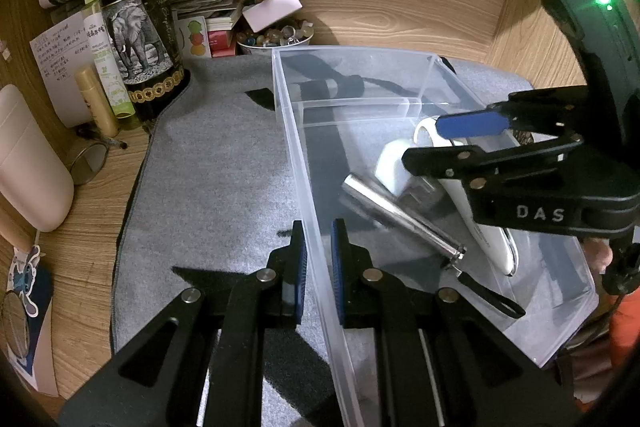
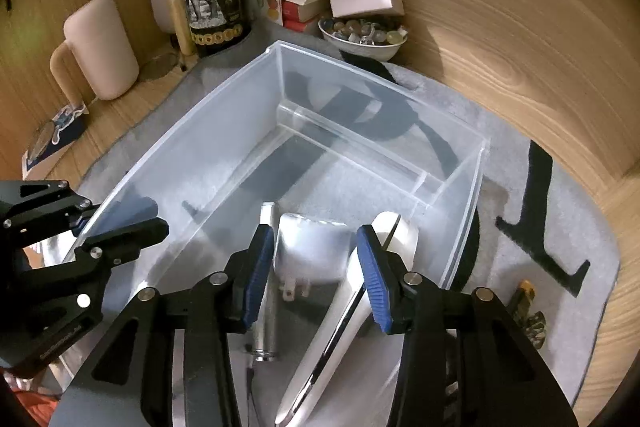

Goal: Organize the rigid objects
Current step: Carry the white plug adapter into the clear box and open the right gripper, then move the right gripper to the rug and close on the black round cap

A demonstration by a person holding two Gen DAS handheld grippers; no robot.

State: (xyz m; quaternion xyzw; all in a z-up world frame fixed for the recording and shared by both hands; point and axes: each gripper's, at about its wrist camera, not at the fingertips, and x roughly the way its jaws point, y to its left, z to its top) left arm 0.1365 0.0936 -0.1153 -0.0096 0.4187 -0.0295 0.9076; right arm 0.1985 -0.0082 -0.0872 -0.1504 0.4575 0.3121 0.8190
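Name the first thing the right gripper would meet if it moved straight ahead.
Probably the white plug adapter, lying between the open right gripper fingers inside the clear bin; depth is uncertain.
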